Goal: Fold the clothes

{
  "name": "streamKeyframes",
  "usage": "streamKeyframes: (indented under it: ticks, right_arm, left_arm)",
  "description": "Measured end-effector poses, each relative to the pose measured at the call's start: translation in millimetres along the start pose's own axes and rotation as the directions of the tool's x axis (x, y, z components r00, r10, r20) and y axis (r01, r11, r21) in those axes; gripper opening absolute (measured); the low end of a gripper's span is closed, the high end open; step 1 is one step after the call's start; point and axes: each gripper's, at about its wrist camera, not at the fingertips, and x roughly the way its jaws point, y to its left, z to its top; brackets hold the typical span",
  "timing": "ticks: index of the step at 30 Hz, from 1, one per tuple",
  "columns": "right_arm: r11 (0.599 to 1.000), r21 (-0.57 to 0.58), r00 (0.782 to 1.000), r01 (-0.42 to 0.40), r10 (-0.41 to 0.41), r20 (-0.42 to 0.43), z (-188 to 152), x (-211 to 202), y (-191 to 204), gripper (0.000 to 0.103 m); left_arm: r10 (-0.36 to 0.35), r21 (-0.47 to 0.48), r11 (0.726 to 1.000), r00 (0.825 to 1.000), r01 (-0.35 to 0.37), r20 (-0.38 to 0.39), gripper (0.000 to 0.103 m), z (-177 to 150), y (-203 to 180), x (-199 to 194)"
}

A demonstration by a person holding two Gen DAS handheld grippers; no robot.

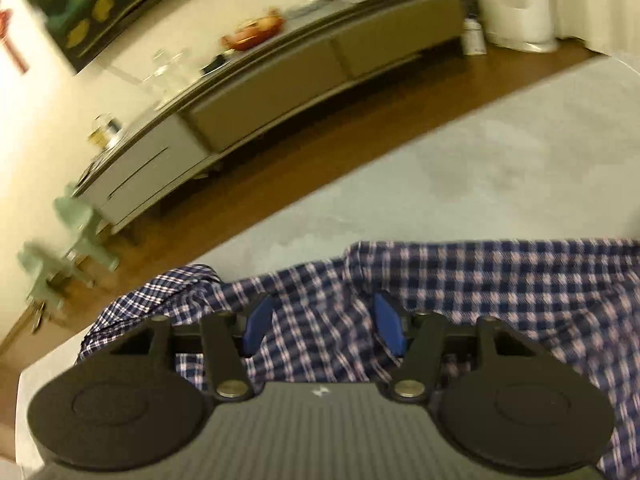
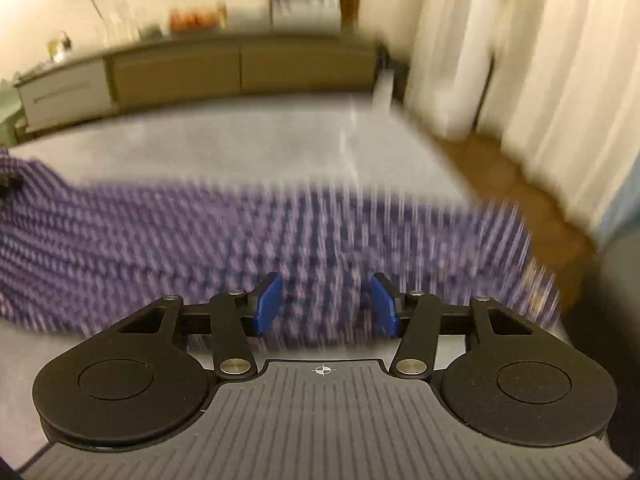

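Plainly, the blue-and-white checked shirt (image 1: pixel 460 292) fills the lower half of the left wrist view, spread rumpled over a pale grey surface (image 1: pixel 480 152), with a bunched fold at lower left of centre. The left gripper (image 1: pixel 322 326) sits low in the frame over the cloth, its blue pads (image 1: pixel 258 326) apart with checked fabric showing in the gap; neither pad visibly presses on it, so the jaws stand open.

From the right wrist view the same shirt (image 2: pixel 200 248) stretches as a blurred band across the middle of the frame. The right gripper (image 2: pixel 326 306) sits at lower centre above it, blue pads (image 2: pixel 268 304) likewise parted and clamping nothing.

Beyond the grey surface, a low sideboard (image 1: pixel 280 80) runs across the upper left, wooden floor (image 1: pixel 360 108) beneath it, and white curtains (image 2: pixel 560 60) hang at upper right.
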Motion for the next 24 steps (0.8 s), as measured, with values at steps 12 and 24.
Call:
streamKeyframes:
  ticks: [12, 24]
  right_arm:
    - [0.993, -0.093, 0.996, 0.07, -0.075, -0.047, 19, -24, 1, 0.065]
    - [0.94, -0.284, 0.963, -0.189, 0.233, 0.133, 2, -143, 140, 0.075]
  left_arm:
    - [-0.09, -0.149, 0.984, 0.995, 0.097, 0.049, 0.048, -1, 39, -34]
    - [-0.038, -0.372, 0.925, 0.993, 0.076, 0.108, 0.066, -272, 273, -203]
